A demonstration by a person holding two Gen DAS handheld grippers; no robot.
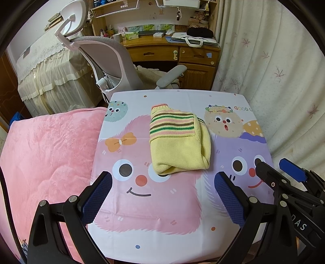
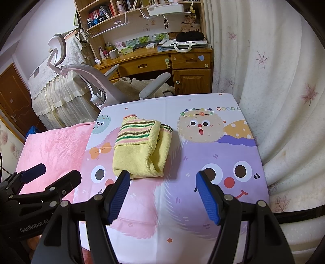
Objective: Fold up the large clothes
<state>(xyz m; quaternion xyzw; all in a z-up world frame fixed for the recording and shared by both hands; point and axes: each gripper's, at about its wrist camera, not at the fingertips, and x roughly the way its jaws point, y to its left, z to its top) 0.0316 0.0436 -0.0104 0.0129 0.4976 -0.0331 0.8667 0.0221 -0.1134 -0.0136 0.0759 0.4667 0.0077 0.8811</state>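
I'm working in a home bedroom: wooden desk and bookshelves at twelve o'clock, office chair at eleven, pink blanket at nine, floral curtain at two.

Knitted, ribbed yellow sweater on a smooth printed cloth; fingers carry textured blue pads (matt black frames).

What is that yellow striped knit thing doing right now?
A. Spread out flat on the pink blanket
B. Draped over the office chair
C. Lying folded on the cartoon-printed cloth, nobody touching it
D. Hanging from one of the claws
C: the yellow sweater lies folded on the cartoon cloth, with the left gripper and right gripper both open and clear of it.
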